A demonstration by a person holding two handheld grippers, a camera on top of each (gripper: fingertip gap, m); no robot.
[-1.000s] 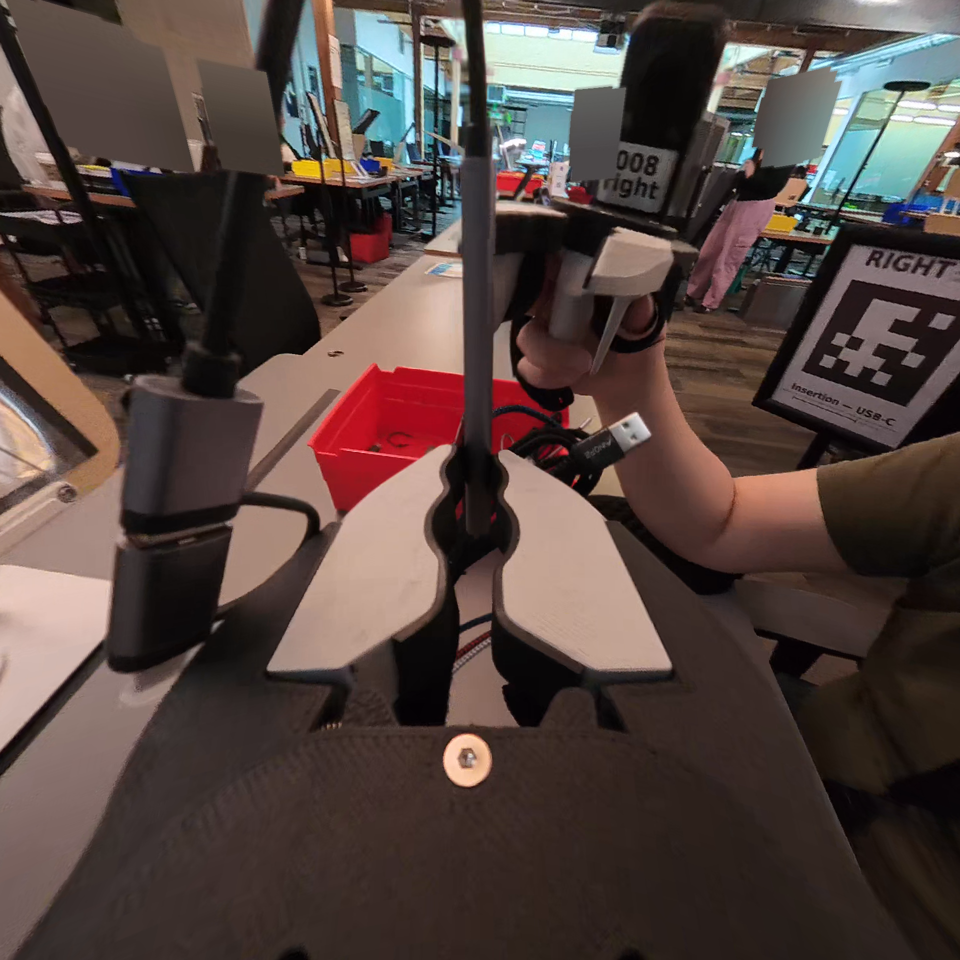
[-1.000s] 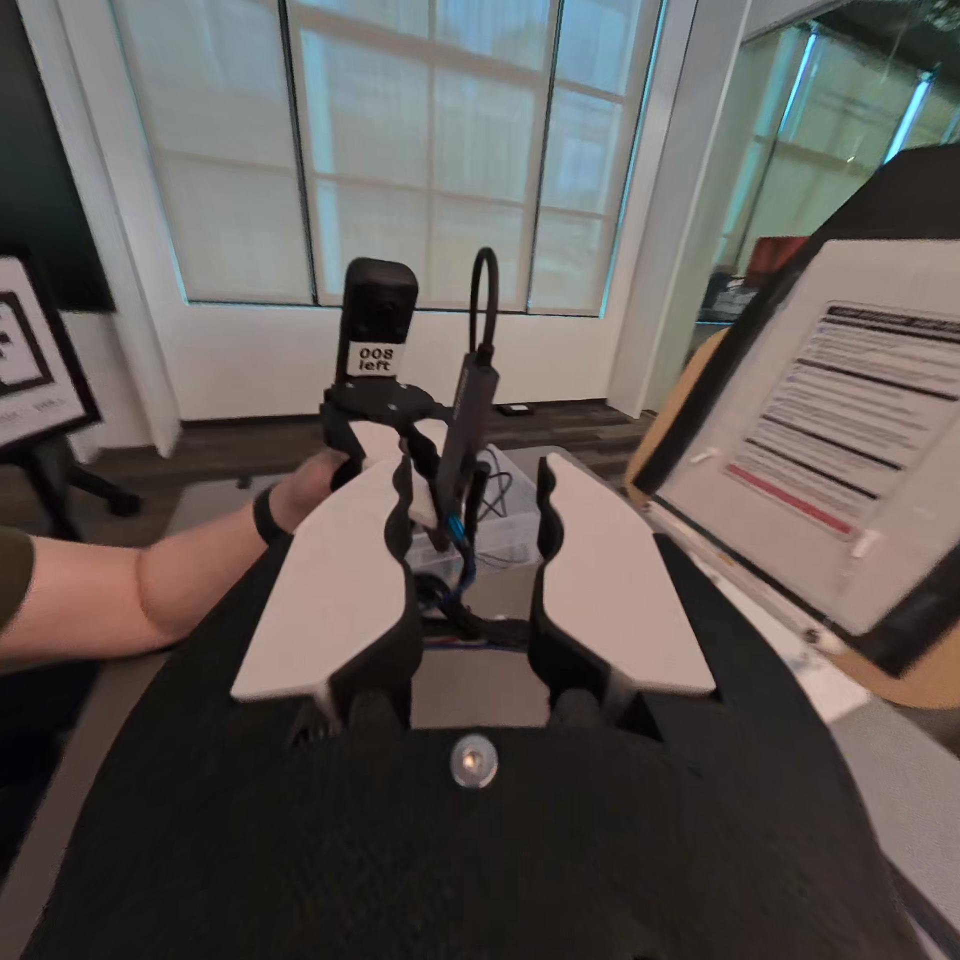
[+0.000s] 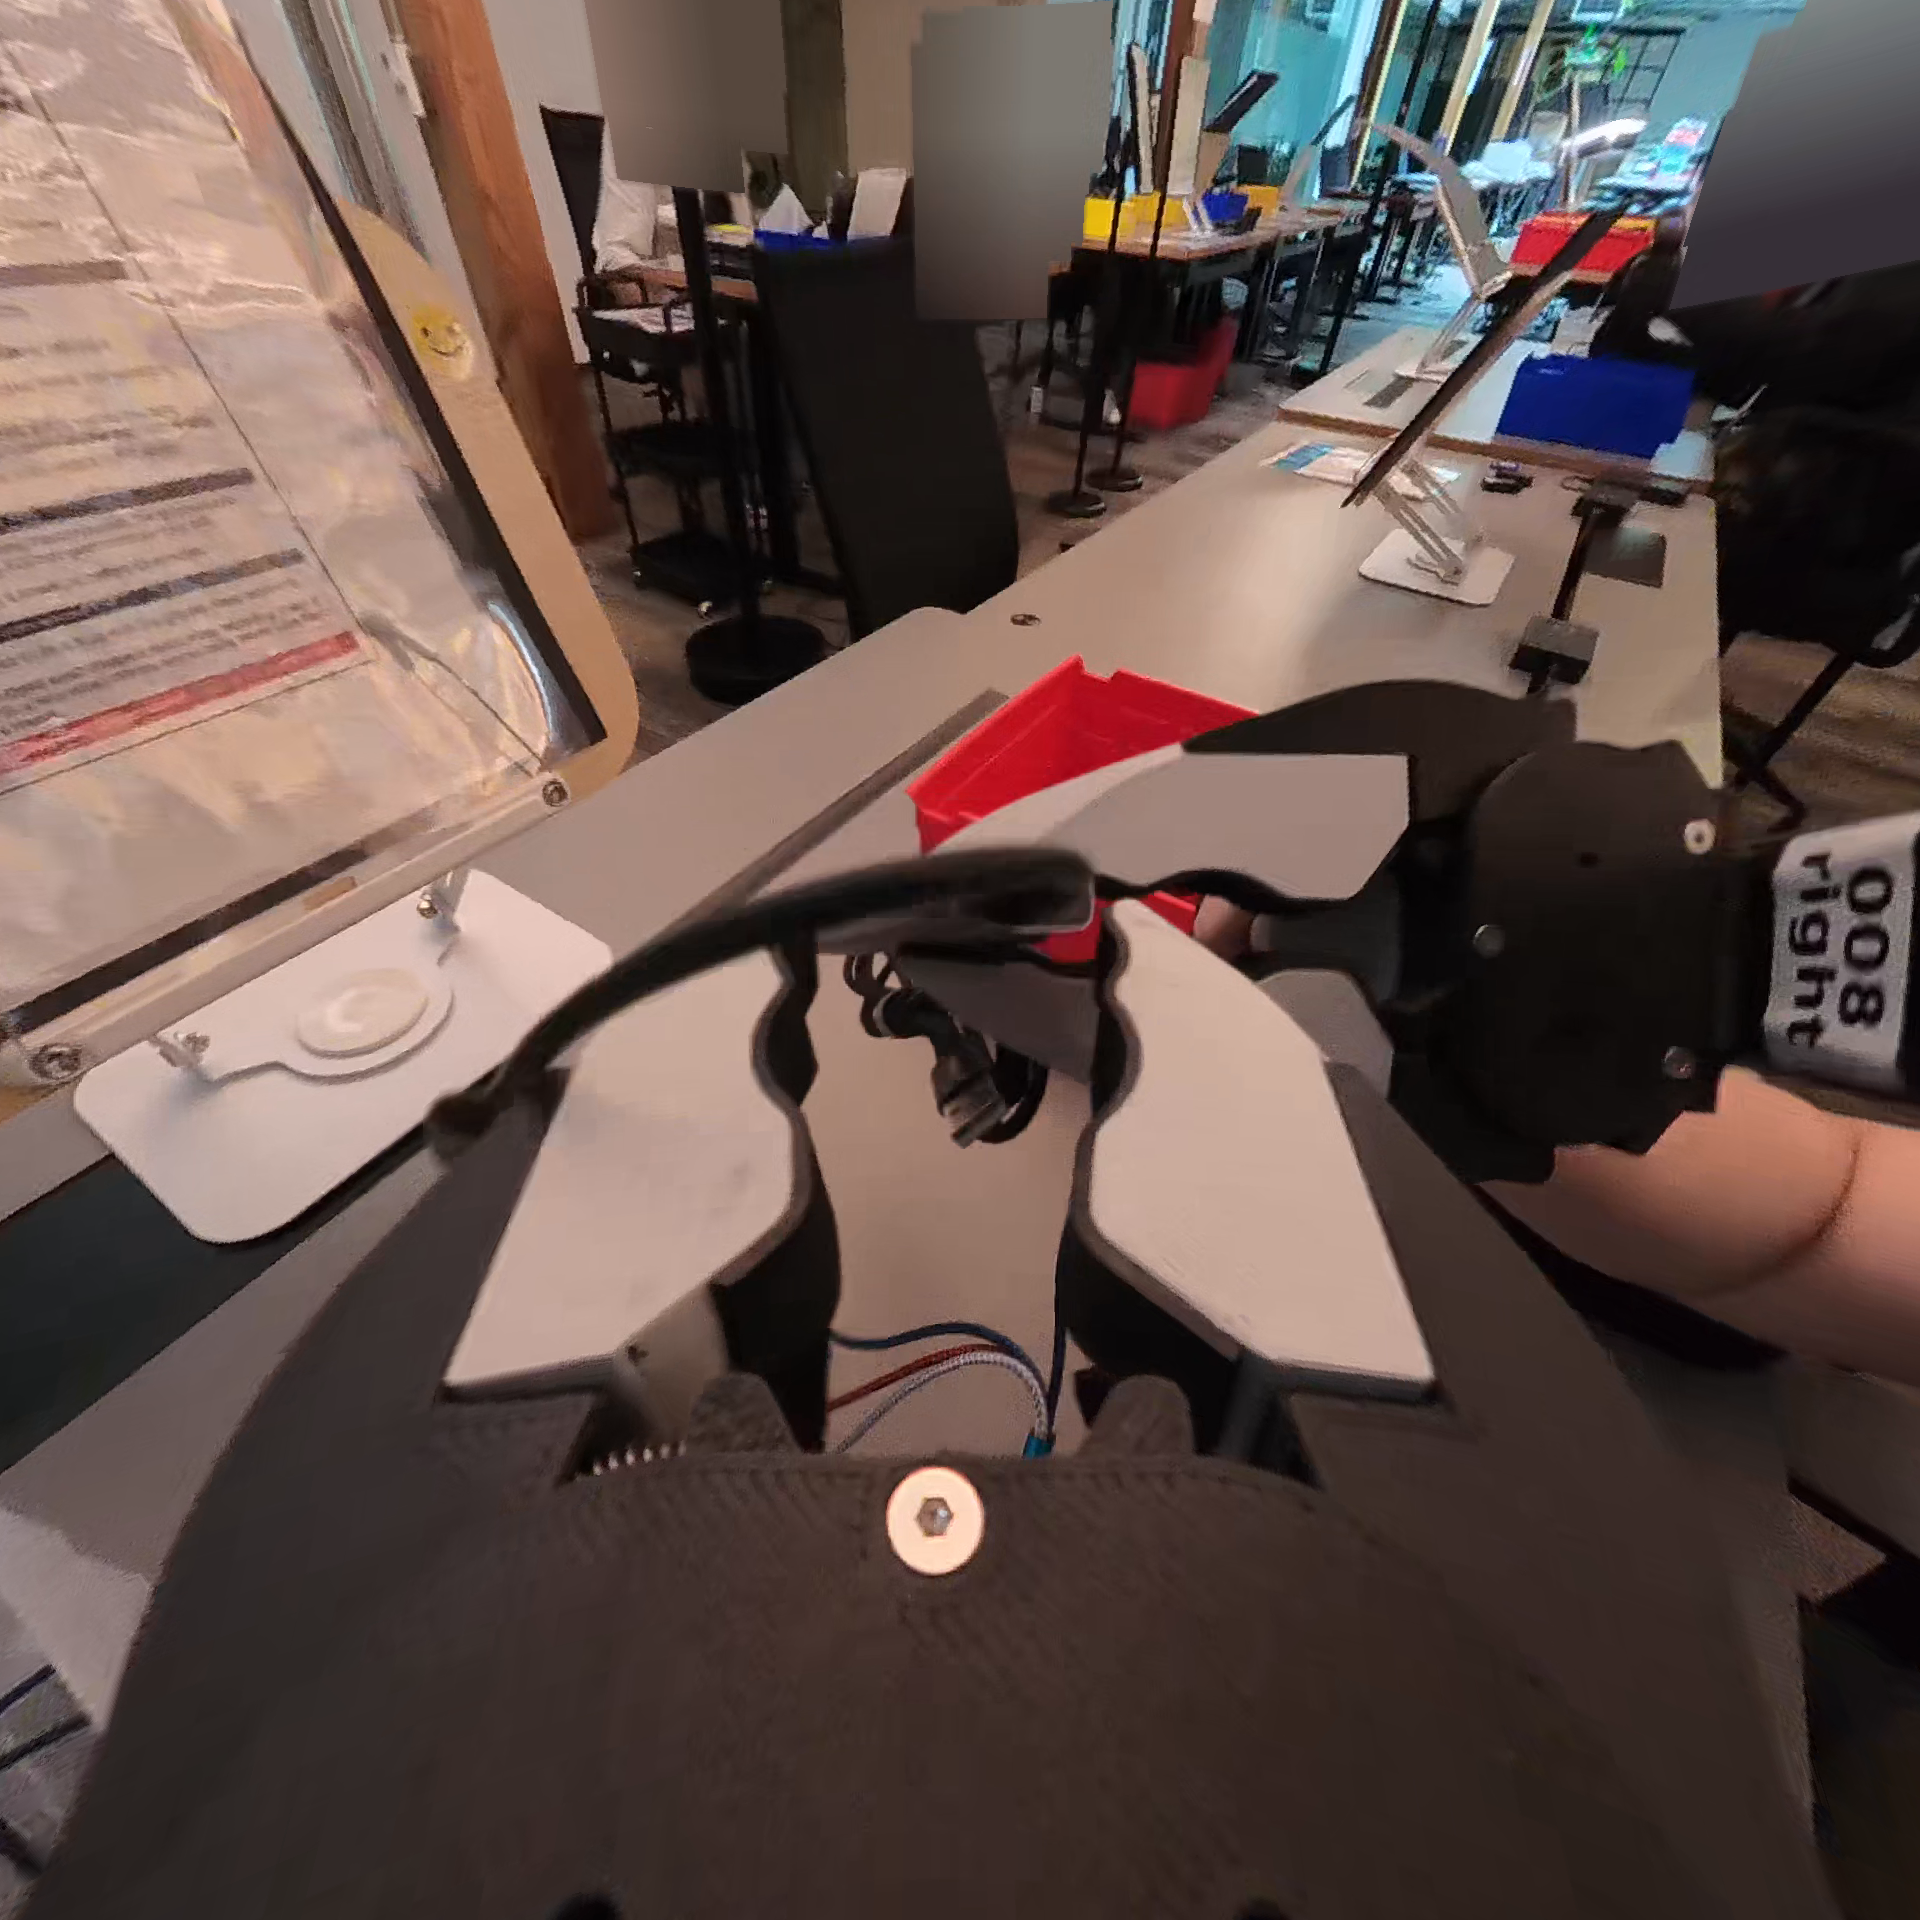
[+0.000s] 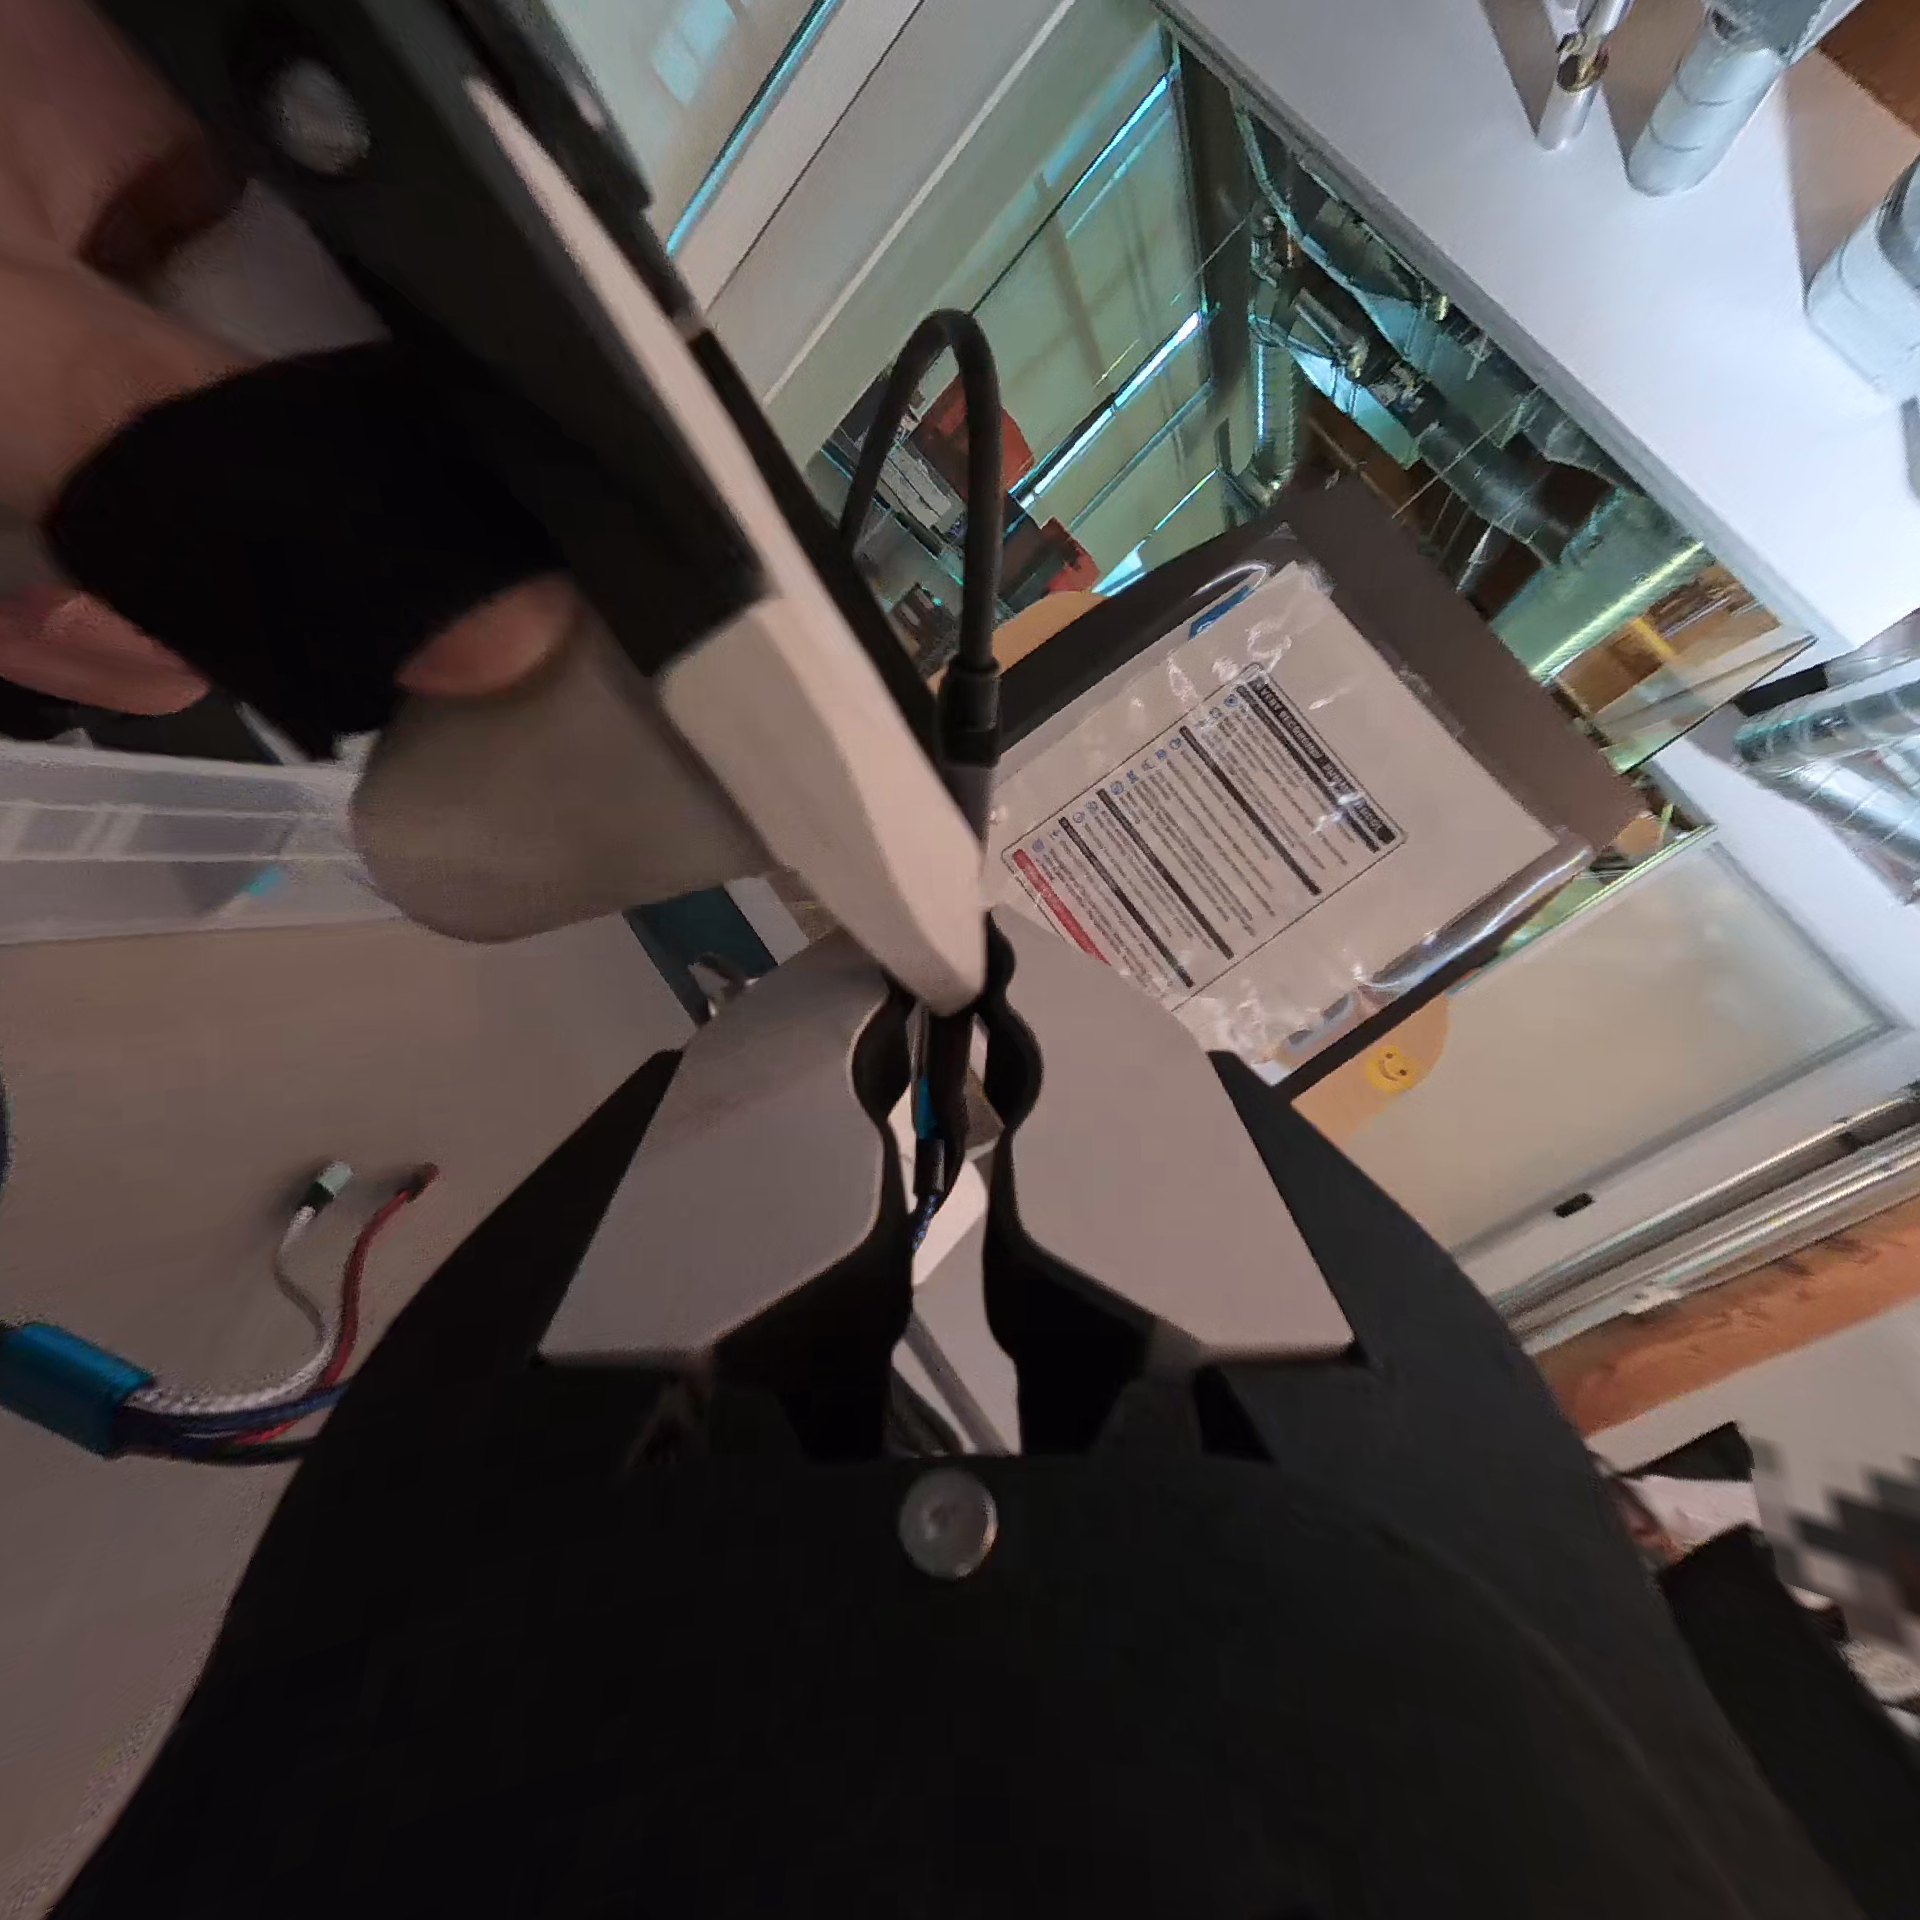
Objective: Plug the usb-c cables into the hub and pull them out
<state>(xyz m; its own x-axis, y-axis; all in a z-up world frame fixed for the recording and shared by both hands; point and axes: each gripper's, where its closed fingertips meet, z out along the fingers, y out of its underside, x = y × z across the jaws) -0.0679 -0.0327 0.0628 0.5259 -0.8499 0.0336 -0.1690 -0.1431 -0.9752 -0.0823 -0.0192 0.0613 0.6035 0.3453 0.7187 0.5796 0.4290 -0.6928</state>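
**Current state.** The left tool (image 3: pixel 945 997) is open: its two fingers stand well apart and nothing is clamped between them. The right tool (image 3: pixel 1081 899) reaches in from the right, across the tips of the left tool. It is closed on the hub (image 3: pixel 966 902), a thin dark-grey bar seen edge-on in the right wrist view, where it runs from between the fingertips of the right tool (image 4: pixel 940 1029) toward the far side. One finger (image 4: pixel 831 790) of the left tool lies alongside the hub without pinching it. The hub's own black cable (image 3: pixel 644 966) arcs away to the left. A blue-marked piece sits at the near end of the hub; whether this is a seated plug cannot be told.

**Location of task items.** The hub is held in the air above the table (image 3: pixel 1195 582). Loose cables (image 3: pixel 966 1091) lie coiled on the table by the red bin (image 3: pixel 1049 738).

**Step in hand.** The hub appears to be carried by the right tool alone, with the left tool free.

**Next move.** Judged requirement:
1. Hold the hub steady in the right tool.
2. Bring the left tool to a cable plug and close on it.
3. Align the plug square with a port before pushing.
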